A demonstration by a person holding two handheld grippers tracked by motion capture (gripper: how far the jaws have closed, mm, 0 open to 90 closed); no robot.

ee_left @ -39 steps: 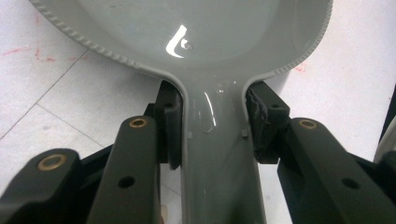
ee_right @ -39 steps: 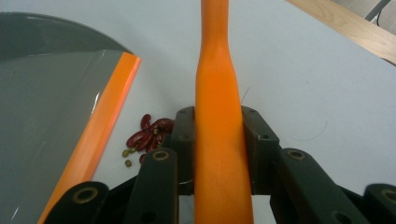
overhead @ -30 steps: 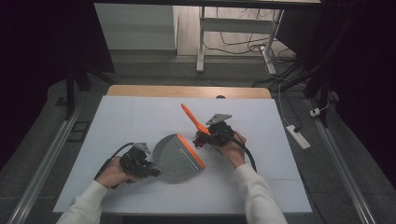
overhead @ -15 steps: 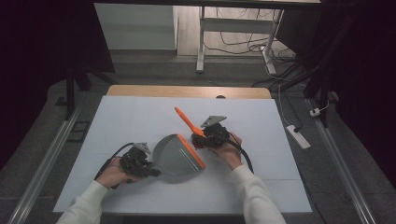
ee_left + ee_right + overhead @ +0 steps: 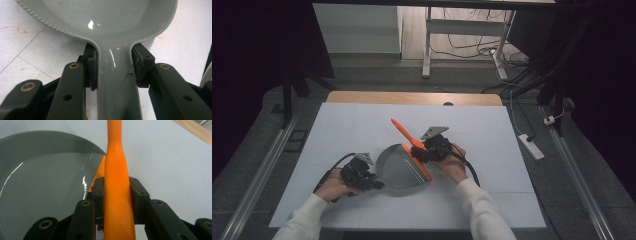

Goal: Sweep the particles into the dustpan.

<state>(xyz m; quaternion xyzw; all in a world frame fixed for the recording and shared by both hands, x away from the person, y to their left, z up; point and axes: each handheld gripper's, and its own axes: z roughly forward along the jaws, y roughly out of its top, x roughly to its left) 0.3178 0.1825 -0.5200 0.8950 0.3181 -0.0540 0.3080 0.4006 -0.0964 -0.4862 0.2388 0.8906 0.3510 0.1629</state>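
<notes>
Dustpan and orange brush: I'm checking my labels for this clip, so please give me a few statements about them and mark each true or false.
1. The left gripper is shut on the grey dustpan by its handle. True.
2. The right gripper is open and holds nothing. False: it is shut on the orange brush handle.
3. The dustpan rests on the white table. True.
4. The dustpan's front edge is blue. False: the strip along it is orange.
5. The brush handle points toward the person. False: in the high view it slants up and away toward the far side of the table.
</notes>
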